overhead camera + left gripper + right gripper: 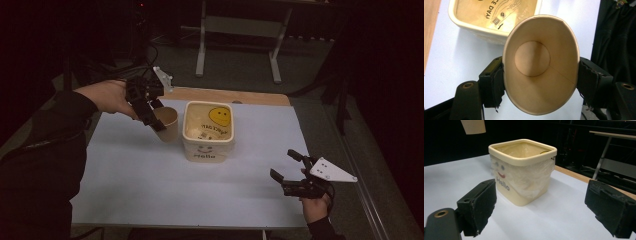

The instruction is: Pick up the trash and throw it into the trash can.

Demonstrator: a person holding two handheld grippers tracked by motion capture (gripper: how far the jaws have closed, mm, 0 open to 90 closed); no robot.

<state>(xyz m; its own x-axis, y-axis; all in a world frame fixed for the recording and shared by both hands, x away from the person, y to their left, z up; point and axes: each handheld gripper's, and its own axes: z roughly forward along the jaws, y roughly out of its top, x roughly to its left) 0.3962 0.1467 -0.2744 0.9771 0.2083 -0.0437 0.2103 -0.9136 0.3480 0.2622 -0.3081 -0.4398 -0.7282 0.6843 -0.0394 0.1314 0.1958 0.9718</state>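
1. Carrying step, by the look of it: left gripper (pixel 150 112) pinching a paper cup (pixel 540 66) by its sides, lifted and tilted at 9 o'clock of the cream "Hello" tub (pixel 208 131).
2. Cup empty inside.
3. Right gripper (pixel 292 172) near the table's 4 o'clock corner, jaws spread, holding nothing.
4. Next, probably: swing toward 3 o'clock over the tub's open mouth, then spread the jaws.

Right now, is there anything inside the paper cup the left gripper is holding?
No. In the left gripper view the paper cup, squeezed between the left gripper jaws, shows a bare round bottom and bare walls.
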